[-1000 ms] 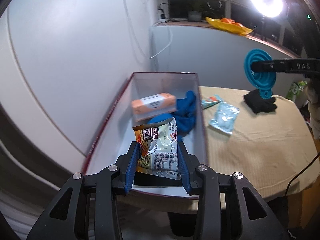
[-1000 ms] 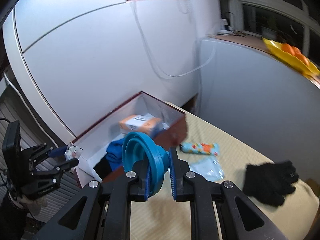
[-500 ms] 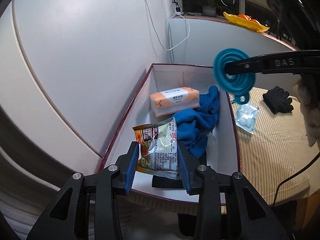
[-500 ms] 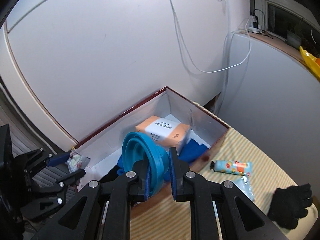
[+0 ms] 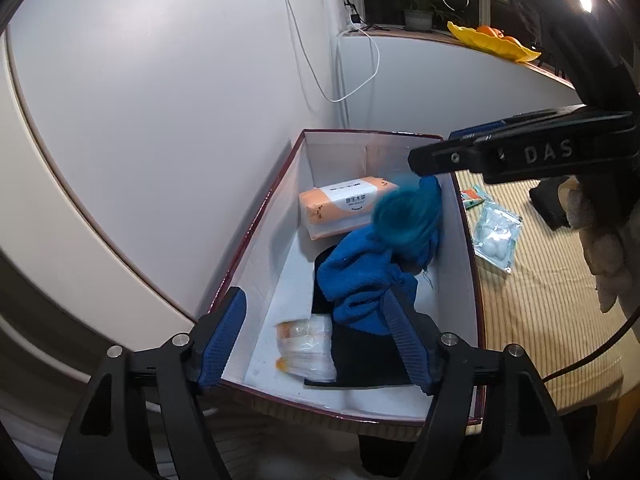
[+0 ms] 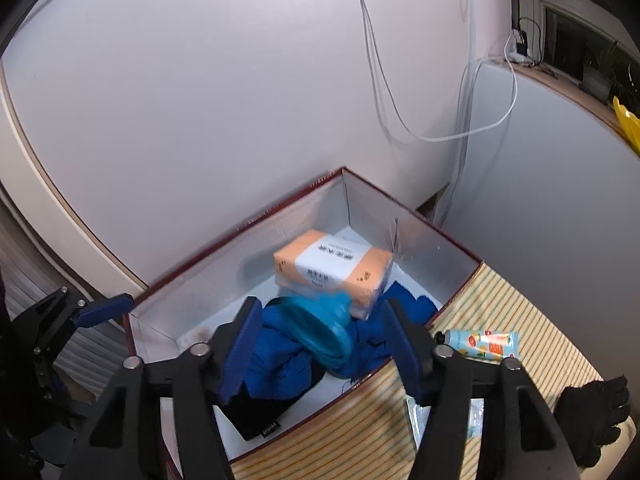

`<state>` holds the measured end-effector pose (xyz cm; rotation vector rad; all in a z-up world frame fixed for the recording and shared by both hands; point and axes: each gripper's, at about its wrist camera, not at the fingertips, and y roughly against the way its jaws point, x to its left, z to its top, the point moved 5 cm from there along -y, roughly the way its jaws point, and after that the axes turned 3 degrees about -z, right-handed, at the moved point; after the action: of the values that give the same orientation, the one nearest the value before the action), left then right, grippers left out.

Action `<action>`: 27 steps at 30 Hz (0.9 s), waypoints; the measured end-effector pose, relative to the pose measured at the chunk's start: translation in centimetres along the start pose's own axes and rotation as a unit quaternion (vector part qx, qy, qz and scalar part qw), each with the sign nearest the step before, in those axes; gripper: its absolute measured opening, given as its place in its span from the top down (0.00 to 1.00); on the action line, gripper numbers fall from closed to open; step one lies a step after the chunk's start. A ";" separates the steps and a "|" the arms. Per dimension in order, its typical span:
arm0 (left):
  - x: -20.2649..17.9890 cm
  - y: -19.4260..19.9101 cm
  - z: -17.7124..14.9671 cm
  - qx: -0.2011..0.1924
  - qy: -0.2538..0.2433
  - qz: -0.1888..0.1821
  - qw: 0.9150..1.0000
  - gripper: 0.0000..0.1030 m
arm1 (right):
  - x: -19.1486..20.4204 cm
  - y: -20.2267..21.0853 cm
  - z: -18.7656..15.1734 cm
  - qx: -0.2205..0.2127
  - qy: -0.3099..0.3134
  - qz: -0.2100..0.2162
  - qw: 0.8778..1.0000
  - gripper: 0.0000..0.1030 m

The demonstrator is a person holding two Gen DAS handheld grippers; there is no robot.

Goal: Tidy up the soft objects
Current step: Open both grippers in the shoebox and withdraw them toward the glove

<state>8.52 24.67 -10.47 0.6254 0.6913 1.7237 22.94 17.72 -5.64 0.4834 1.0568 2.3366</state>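
A red-rimmed white box [image 5: 280,168] [image 6: 436,240] holds an orange tissue pack [image 5: 344,206] [image 6: 332,272], a blue cloth [image 5: 360,276] [image 6: 280,360] and a black item [image 5: 368,356]. My left gripper [image 5: 316,336] is open above the box's near end; the snack packet [image 5: 306,346] lies on the box floor below it. My right gripper [image 6: 320,344] is open over the box; the blue collapsible funnel [image 6: 320,330] [image 5: 400,216] is blurred, free of the fingers, above the blue cloth.
On the striped tablecloth [image 6: 520,320] lie a small printed tube [image 6: 480,344] [image 5: 472,197], a clear packet [image 5: 496,236] and a black glove [image 6: 592,416]. White walls stand close behind the box. A yellow dish [image 5: 492,40] sits on the far ledge.
Both grippers opened. The snack packet dropped from my left gripper into the box. The funnel left my right gripper and is falling onto the blue cloth.
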 end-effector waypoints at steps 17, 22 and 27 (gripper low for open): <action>-1.4 1.5 0.4 -0.016 0.003 -0.012 1.000 0.31 | -1.9 3.3 -0.9 -0.020 -0.023 0.003 1.000 0.41; -2.4 2.7 0.7 -0.032 0.013 -0.027 0.999 0.31 | -4.0 6.1 -1.9 -0.035 -0.032 -0.005 0.999 0.35; -4.6 3.7 0.9 -0.044 0.009 -0.049 0.998 0.31 | -7.2 9.4 -3.4 -0.049 -0.055 -0.009 0.997 0.35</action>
<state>7.81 19.57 -7.47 0.5079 0.6454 1.6604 23.98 6.23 -1.31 0.5556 0.8864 2.3043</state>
